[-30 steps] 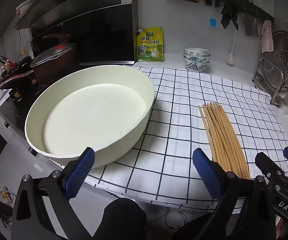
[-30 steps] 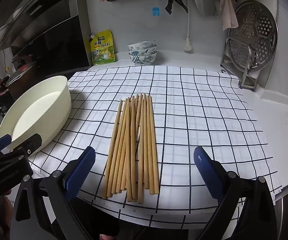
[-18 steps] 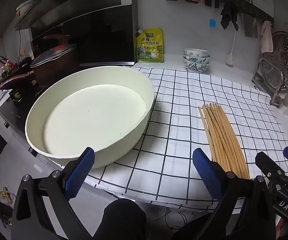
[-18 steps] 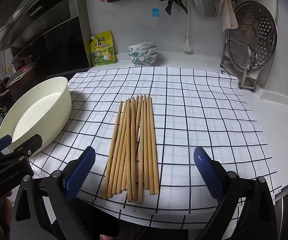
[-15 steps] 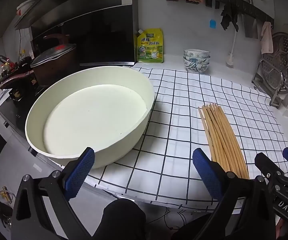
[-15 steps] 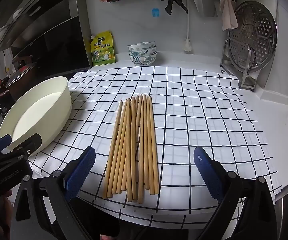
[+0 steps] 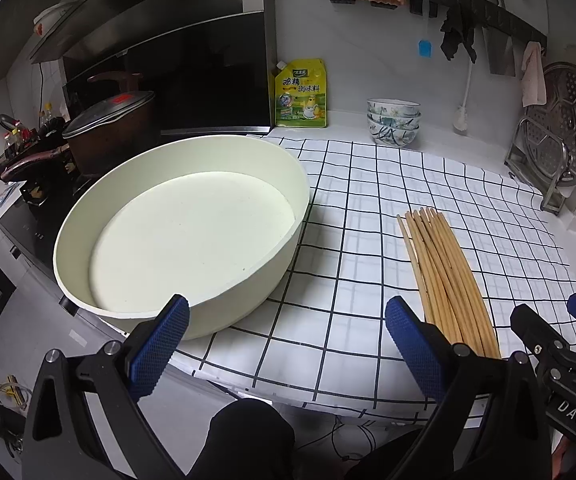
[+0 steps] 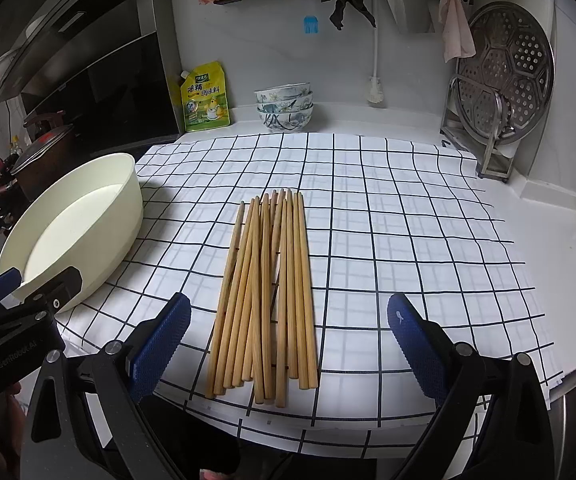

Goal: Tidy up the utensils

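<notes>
Although both tongs hang just off the near edge of the counter (image 8: pixel 468 240), neither holds anything: the right tongs (image 8: pixel 288 340) gape wide with the chopsticks (image 8: pixel 265 292) lying on the checked cloth (image 8: pixel 388 200) in line with the gap, and the left tongs (image 7: pixel 285 344) stand equally wide before the pan (image 7: pixel 167 184). The chopsticks lie in a loose fan, near ends at the cloth's front edge, well apart from the pan. They are likely light, stiff and smooth, apt to roll or slip singly. A grip across the whole bundle near its middle seems safest, squeezing them together so none slides out.
</notes>
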A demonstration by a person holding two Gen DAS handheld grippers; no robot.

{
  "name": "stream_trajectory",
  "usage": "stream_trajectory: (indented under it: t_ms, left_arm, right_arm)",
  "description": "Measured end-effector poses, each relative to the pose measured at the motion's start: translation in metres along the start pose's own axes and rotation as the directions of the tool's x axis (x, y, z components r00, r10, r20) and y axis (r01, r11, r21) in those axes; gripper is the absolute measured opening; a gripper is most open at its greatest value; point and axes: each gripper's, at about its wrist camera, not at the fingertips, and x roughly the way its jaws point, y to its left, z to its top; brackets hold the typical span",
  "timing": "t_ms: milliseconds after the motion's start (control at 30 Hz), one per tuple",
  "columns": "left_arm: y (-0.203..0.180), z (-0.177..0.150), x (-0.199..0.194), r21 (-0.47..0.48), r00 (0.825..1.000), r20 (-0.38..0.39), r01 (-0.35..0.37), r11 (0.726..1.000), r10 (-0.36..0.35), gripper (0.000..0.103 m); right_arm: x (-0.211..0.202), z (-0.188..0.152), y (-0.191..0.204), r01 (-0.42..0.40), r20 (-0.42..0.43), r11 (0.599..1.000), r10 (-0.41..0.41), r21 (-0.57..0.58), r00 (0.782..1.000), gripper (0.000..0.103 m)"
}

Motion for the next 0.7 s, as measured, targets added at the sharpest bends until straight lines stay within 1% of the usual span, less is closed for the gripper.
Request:
stream_trajectory:
  t_ms: [700]
  left_arm:
    - [-0.0002,-0.0012,-0.0003,0.006,1.000,0.001,0.000,1.000,0.000,0.097]
  right_arm:
    - [-0.0001,0.0000,0.0003,0.005,0.001,1.000,-0.005,0.000,1.000,0.094]
